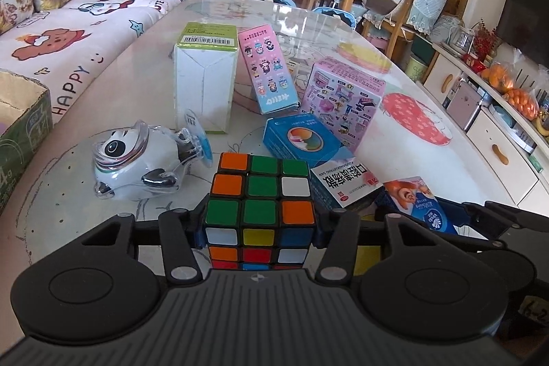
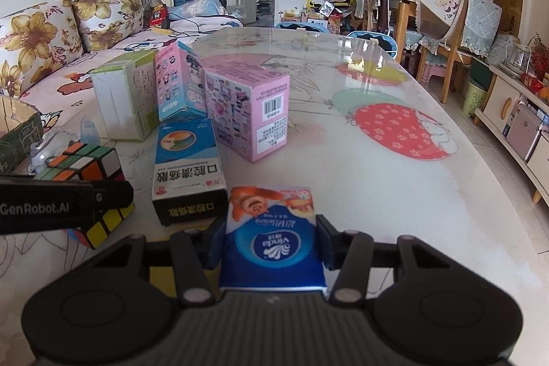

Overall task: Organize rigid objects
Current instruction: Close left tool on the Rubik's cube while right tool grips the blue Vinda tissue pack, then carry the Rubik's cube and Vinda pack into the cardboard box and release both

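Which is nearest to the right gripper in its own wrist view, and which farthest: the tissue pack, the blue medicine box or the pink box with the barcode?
1. Tissue pack: between the right gripper's fingers, pressed on both sides.
2. Blue medicine box: just ahead, slightly left, lying flat.
3. Pink box with the barcode: farther back, standing behind the medicine box.

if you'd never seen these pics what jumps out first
The multicoloured puzzle cube clamped in the left gripper fills the near middle of the left wrist view. The blue Vinda tissue pack sits pinched in the right gripper. Behind them, pink, blue and white-green cardboard boxes crowd the glossy cartoon-printed table.
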`<state>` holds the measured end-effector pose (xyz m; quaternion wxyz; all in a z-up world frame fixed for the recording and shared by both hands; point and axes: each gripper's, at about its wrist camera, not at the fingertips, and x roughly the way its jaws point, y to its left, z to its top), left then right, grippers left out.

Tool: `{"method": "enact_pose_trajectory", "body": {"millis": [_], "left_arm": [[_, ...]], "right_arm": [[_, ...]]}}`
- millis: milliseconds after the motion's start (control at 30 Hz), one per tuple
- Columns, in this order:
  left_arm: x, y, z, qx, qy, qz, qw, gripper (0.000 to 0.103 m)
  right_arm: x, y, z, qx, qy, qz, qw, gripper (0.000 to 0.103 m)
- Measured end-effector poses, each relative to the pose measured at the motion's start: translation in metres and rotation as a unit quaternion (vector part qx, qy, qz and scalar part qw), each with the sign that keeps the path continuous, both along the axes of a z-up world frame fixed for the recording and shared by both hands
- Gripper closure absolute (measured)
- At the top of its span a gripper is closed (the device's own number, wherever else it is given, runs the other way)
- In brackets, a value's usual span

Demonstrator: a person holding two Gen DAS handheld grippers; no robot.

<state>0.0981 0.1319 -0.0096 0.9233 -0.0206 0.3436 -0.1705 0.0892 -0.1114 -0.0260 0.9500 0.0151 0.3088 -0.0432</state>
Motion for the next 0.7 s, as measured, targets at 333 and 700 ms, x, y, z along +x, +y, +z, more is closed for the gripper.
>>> {"method": "enact_pose_trajectory", "body": {"millis": [333,700], "left_arm": [[-0.003,0.009,0.007,-0.016,-0.014,0.0,0.9998,0.041],[-0.005,0.019,0.016,-0.039,-0.038,0.01,0.9984,0.041]], "right_arm": [[0.0,0.009,0.003,0.001,0.002,-0.006,1.0,0.052],[-0.003,0.02,0.007,-0.009,-0.002,-0.006,1.0,0.052]]}}
